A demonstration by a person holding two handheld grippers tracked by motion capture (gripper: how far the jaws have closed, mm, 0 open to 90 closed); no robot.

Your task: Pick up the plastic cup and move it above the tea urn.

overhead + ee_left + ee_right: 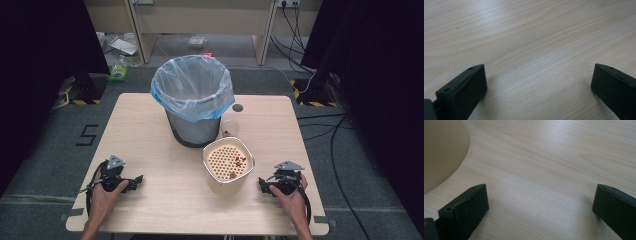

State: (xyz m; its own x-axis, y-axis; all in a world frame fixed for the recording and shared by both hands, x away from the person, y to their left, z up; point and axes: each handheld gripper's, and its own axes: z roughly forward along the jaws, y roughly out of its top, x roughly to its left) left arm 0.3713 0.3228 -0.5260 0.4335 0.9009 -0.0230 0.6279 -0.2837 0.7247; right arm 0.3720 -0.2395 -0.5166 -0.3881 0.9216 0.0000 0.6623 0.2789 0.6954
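A beige tub [227,170] with a perforated insert holding a few brown bits stands near the table's front middle. Behind it sits a small clear cup [229,127], and a grey bin lined with a pale blue bag [193,97] rises at the back middle. My left gripper [134,183] rests low over the front left of the table, held in a hand. In the left gripper view it [539,68] is open over bare wood. My right gripper [263,185] lies just right of the tub. Its [540,187] jaws are open and empty, with the tub's wall [441,152] at the upper left.
The light wooden table [150,140] has a dark round hole [237,107] near its back right. Beyond the table are dark curtains, cables on the grey floor [330,135] and a wooden bench leg [263,45].
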